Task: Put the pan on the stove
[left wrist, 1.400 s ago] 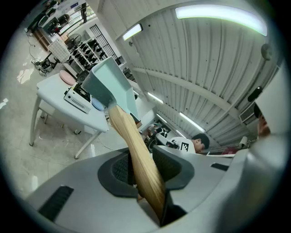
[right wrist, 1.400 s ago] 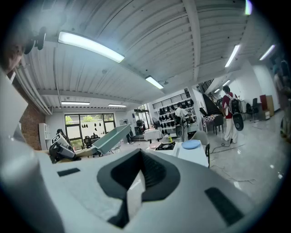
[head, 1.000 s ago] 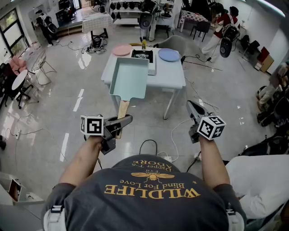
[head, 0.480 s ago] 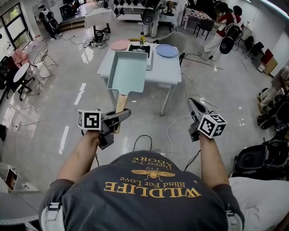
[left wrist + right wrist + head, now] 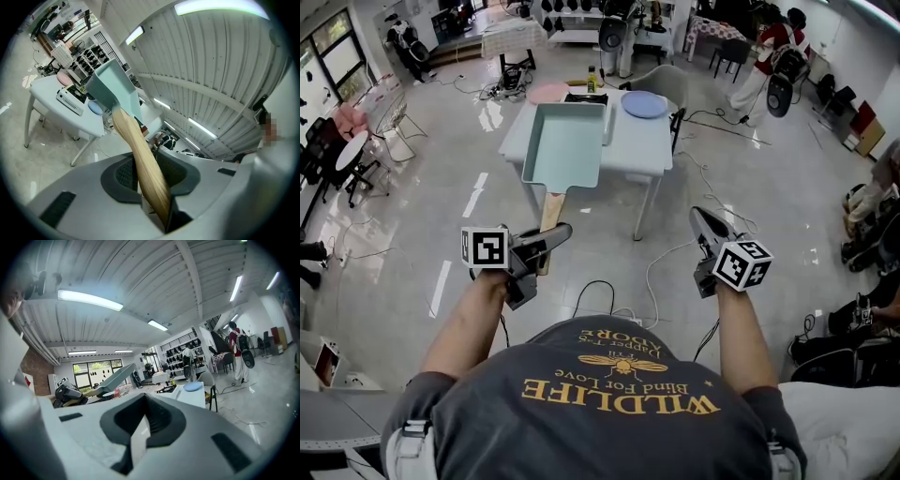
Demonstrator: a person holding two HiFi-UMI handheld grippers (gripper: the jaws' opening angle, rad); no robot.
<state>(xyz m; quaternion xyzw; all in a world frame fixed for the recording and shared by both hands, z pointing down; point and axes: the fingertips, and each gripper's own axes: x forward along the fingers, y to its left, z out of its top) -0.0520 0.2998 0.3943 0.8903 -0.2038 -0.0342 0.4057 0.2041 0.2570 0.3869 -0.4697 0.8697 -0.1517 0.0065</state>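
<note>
A rectangular pale-teal pan [image 5: 564, 145] with a wooden handle [image 5: 551, 217] hangs in the air in front of the white table [image 5: 642, 141]. My left gripper [image 5: 546, 246] is shut on the handle's end, and the pan [image 5: 112, 84] stretches away from the jaws in the left gripper view. The black stove [image 5: 585, 97] sits at the table's far side, partly hidden behind the pan. My right gripper [image 5: 701, 223] is held out at the right, shut and holding nothing. The right gripper view shows the pan [image 5: 115, 376] at the left and the stove [image 5: 166, 389] further off.
A pink plate [image 5: 549, 92] lies left of the stove and a blue plate [image 5: 645, 103] right of it. A small bottle [image 5: 588, 82] stands behind the stove. Cables trail over the shiny floor. Chairs, tables and people stand around the room's edges.
The table and the held pan have shifted slightly up and left in the head view. Both grippers keep nearly the same pose, and the grip on the handle is unchanged.
</note>
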